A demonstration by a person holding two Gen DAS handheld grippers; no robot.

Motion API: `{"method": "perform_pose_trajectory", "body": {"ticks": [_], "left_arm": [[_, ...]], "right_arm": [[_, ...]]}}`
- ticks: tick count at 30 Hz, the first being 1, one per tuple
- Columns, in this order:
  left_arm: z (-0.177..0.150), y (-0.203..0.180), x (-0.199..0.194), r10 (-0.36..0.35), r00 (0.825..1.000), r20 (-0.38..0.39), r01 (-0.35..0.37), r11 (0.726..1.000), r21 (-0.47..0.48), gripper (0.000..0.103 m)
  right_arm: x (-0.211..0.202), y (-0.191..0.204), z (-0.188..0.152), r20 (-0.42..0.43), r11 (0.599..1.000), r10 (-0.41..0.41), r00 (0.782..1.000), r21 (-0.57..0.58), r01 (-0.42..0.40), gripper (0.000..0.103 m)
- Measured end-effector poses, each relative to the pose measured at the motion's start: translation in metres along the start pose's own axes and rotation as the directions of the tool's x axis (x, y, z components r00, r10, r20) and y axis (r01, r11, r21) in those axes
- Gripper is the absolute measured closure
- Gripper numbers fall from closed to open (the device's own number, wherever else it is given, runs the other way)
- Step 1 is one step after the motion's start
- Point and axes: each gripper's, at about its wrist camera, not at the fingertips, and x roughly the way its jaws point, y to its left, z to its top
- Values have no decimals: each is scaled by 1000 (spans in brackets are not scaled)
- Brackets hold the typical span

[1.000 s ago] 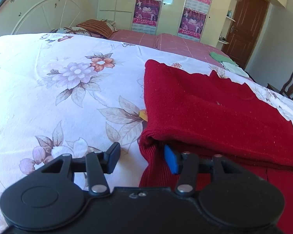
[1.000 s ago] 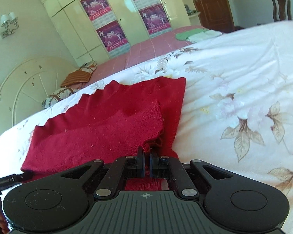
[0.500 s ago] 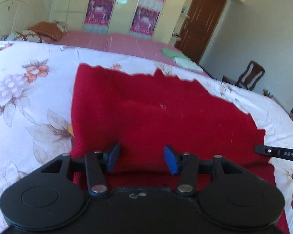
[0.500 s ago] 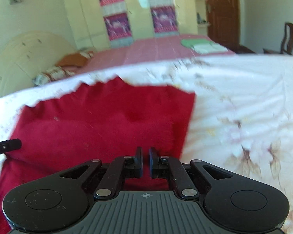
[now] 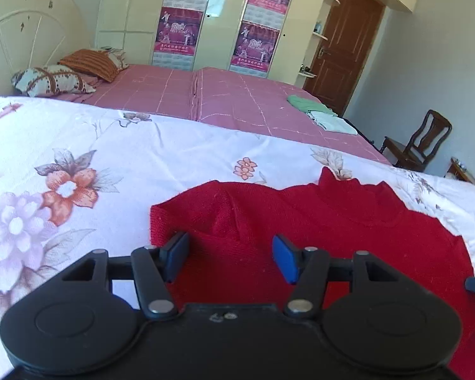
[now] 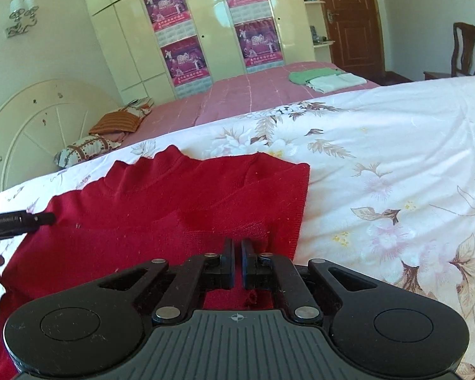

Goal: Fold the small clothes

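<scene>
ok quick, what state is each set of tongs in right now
left tongs: open, holding nothing, over the red sweater
right tongs: nearly closed with a thin gap, no cloth visibly pinched

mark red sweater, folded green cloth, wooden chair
red sweater (image 6: 161, 209): right wrist view, flat middle of the knit.
folded green cloth (image 6: 310, 75): right wrist view, top face, on the pink bed.
wooden chair (image 5: 422, 141): left wrist view, backrest.

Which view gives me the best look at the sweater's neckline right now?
The left wrist view: the red sweater shows its collar near frame center, with the curved neck seam clear. In the right wrist view the collar sits farther off at the upper left, smaller and at a slant, though still visible.
</scene>
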Motion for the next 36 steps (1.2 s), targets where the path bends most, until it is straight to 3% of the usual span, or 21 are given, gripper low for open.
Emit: {"method": "perform_pose_trajectory", "body": {"ticks": [2,4,7,10,11,12,15,18,22,25,28,30,33,36], "left_arm": [[-5,-8,-19,29,999,24,-29,999,20,45],[-14,-24,-41,6,998,69,-10,998,61,43],[-34,-55,-54,-1,996,88,-12,989,149,43],[-57,-70,-44,32,999,32,-37,981,191,42],[-63,-72,-45,47,998,51,-57,976,212,42],[-66,-73,-48,58,997,52,-68,974,217,41],[-66,-77,-65,109,993,49,-117,972,203,40],[-70,-100,-77,70,994,82,-88,965,246,29],[-76,-130,-65,61,997,38,-68,968,243,32],[-77,-141,-57,57,998,6,-57,980,188,30],[-79,-133,-52,78,997,-11,-75,985,152,27],[-79,-117,-58,121,993,-8,-119,984,132,27],[-81,-91,-69,146,989,-5,-145,985,99,27],[-80,-92,-68,164,986,-11,-161,977,141,27]], "right_arm": [[-1,-3,0,-3,1000,13,1000,10,-13,100],[-7,-2,6,-9,999,16,1000,28,-15,99],[-24,9,11,53,999,42,998,-12,-41,99],[-17,17,5,-4,998,53,999,-33,-53,99],[-11,19,-1,-37,997,33,999,-63,-35,99],[-6,19,-8,-66,995,3,998,-96,-9,100],[-18,18,-20,-33,991,3,999,-136,-8,100],[-35,33,-22,4,986,2,1000,-169,-1,99],[-26,58,-27,-23,981,59,998,-183,-62,99],[-12,71,-33,-58,980,81,995,-178,-90,98],[-9,71,-37,-46,978,103,994,-176,-110,69],[-13,66,-37,-29,975,67,997,-209,-71,42],[-22,43,-38,-55,972,76,996,-219,-86,46],[-26,35,-41,-58,964,87,995,-247,-98,52]]}}
